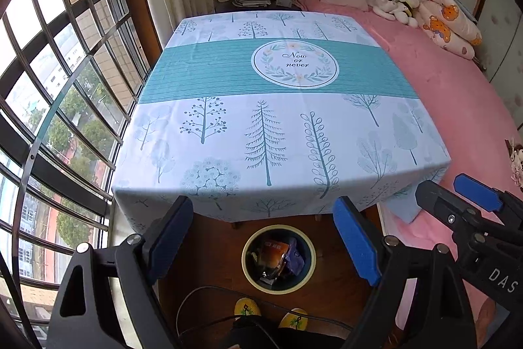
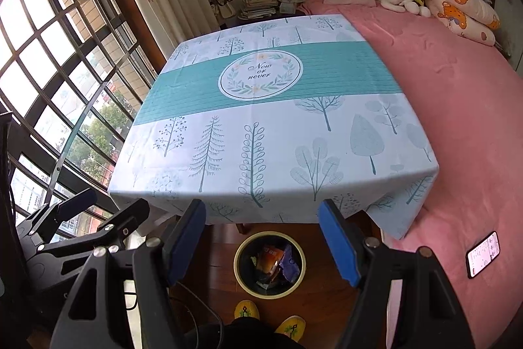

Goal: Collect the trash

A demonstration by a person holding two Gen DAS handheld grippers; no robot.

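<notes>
Both of my grippers hang over the near edge of the table, and nothing sits between the fingers of either one. My left gripper (image 1: 264,237) has its blue pads (image 1: 171,237) spread wide apart, and through the gap I look straight down at the floor. My right gripper (image 2: 263,241) is spread wide too and holds nothing; in the left wrist view it shows at the right edge, beside the bed.

Down on the dark wooden floor, just near of the table, stands a round bin (image 1: 250,246) with a pale yellow rim. The trash (image 1: 278,257) lies inside it: an orange packet, a purple wrapper and some smaller scraps I cannot make out. Nearer still are the tips of two yellow slippers (image 2: 246,309) on my feet, with a black cable looping across the floor beside them.

Farther out, the tablecloth (image 1: 261,126), printed with trees and a teal band, covers the table. To the right lies the pink bed (image 1: 457,107), with a phone (image 2: 483,254) face up on its near part. Left is the barred window (image 1: 59,87).
</notes>
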